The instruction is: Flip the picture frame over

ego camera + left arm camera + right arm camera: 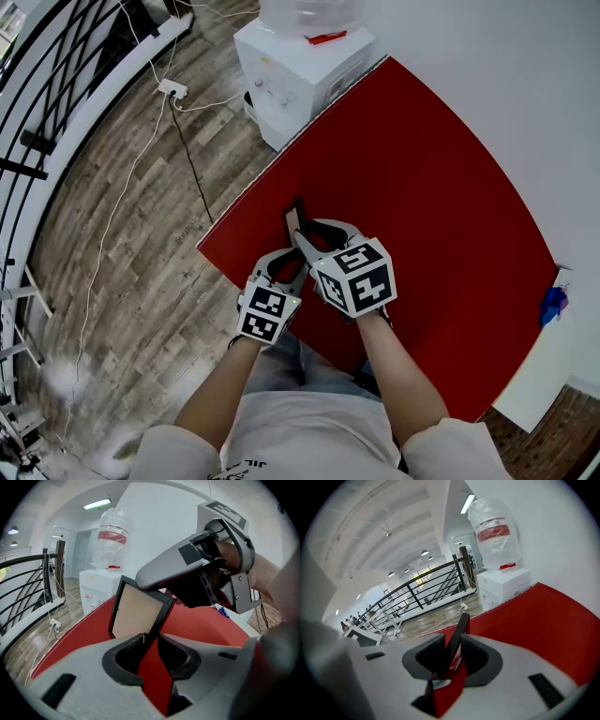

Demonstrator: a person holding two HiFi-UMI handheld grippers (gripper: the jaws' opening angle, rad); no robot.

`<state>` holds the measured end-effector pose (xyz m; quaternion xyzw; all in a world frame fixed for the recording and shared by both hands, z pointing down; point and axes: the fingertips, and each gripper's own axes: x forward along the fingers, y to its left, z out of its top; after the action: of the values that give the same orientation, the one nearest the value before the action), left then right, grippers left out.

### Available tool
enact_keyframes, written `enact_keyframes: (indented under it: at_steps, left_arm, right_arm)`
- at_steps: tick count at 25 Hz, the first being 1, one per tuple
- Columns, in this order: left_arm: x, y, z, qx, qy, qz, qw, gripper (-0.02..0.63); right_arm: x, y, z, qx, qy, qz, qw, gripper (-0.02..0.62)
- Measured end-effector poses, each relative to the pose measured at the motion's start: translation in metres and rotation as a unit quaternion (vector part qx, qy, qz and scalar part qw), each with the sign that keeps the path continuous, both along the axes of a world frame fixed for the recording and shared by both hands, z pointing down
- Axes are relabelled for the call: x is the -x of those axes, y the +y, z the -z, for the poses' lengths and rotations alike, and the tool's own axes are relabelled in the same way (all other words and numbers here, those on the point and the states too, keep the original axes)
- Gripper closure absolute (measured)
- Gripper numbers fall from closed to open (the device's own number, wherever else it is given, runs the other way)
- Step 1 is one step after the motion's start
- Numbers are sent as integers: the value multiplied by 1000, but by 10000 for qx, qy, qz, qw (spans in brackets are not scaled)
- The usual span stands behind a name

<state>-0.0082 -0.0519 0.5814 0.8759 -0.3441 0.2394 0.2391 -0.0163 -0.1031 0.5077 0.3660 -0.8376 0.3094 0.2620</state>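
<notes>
Left gripper point(150, 641) pinches the picture frame point(138, 613) upright mid-flip, right gripper point(451, 644) jaws spread loosely around it; laying it over on the counter point(422, 187) seems next.

The camera on my head looks steeply down on the red desk point(441, 187) from above its near edge, with the water dispenser point(300, 66) just past the desk's far corner. The camera on my left hand-held gripper point(151, 639) sits low and close over the desk, facing along the jaws toward that dispenser. The one on my right hand-held gripper point(453, 641) rides equally near the desk, aimed much the same way. All three share the desk, the dispenser and the picture frame point(294, 217).
</notes>
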Motion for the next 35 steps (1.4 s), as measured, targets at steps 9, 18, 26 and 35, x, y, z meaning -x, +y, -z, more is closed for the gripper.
enact_keyframes:
  at_steps: [9, 18, 26, 35]
  left_arm:
    - [14, 3, -8, 290, 214, 366, 9987, 509]
    - [30, -15, -35, 666, -189, 826, 9942, 573]
    - [35, -14, -59, 872, -816, 927, 9885, 600]
    - [32, -15, -59, 897, -811, 873, 9888, 600]
  right_arm:
    - [-49, -11, -23, 315, -15, -740, 9968, 528]
    - [-92, -5, -71, 581, 305, -1331, 9889, 528]
    - [-103, 7, -104, 640, 760, -1540, 9831, 543]
    - [-109, 9, -128, 667, 1116, -1534, 9796, 551]
